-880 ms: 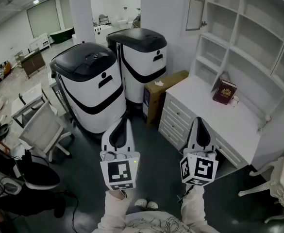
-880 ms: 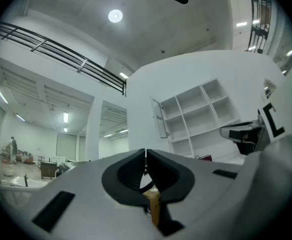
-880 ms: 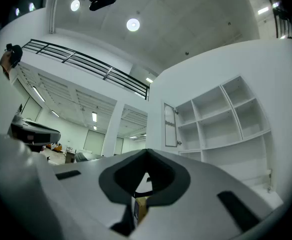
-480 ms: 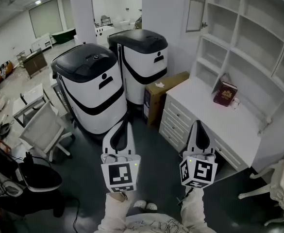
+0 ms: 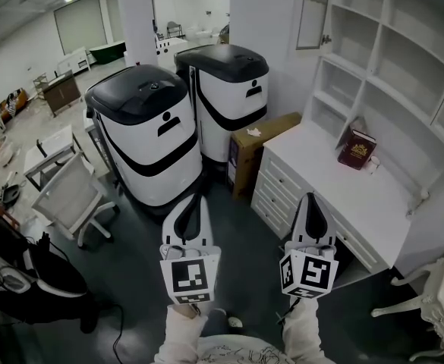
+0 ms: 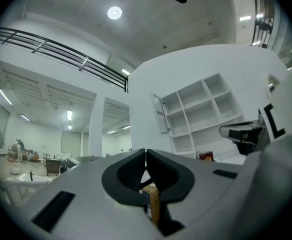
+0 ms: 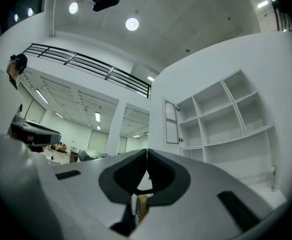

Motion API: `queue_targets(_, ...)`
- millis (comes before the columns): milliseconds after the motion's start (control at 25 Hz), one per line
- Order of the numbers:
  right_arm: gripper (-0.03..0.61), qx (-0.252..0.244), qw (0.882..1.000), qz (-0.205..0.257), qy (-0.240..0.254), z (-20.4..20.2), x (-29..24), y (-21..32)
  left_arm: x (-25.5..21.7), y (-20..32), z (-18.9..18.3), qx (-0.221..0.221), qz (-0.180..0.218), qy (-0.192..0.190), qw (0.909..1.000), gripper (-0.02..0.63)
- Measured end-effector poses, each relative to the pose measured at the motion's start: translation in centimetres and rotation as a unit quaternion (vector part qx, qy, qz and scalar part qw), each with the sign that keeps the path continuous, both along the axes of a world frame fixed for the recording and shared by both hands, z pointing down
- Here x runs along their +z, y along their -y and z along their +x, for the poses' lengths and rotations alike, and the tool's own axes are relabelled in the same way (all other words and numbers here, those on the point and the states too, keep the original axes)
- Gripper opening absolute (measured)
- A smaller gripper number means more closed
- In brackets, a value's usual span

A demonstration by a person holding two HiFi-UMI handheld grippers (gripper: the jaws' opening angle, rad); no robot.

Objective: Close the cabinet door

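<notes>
Both grippers are seen low in the head view, held side by side and well short of the furniture. The left gripper (image 5: 194, 201) is held at 7 o'clock in the frame with its jaws brought together, tips touching and nothing caught between them. The right gripper (image 5: 311, 197) is held at 5 o'clock, and its jaws are likewise pressed tip to tip on nothing.

The cabinet door (image 5: 313, 10) is found up at 1 o'clock, far beyond the right gripper. It is a narrow glazed panel swung out from the left edge of the white shelf unit (image 5: 392, 67), so it stands open and is touched by neither gripper. In the right gripper view it is seen just above the closed tips, at 12 o'clock.

On the white desk top (image 5: 324, 177) below the shelves, a dark red book (image 5: 356, 149) is propped at 2 o'clock from the right gripper. A brown cardboard box (image 5: 256, 147) is set just beside the desk's left end, at 12 o'clock between the two grippers. Two white-and-black machines (image 5: 147, 139) are parked at 11 o'clock.
</notes>
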State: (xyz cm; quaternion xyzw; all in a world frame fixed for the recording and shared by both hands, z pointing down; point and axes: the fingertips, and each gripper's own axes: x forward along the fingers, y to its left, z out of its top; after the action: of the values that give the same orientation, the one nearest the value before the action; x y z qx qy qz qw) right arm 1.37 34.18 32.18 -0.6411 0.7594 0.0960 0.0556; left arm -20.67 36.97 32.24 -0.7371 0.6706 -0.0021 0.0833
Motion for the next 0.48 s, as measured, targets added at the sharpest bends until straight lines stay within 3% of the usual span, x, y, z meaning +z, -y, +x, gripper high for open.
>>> queue_targets(480, 0.003, 0.001, 1.0, -0.001, 0.0, 0.4, 0.6, 4.6, 0.7, 4.6, 0.9, 0.004, -0.006, 0.002, 1.0, 0.012)
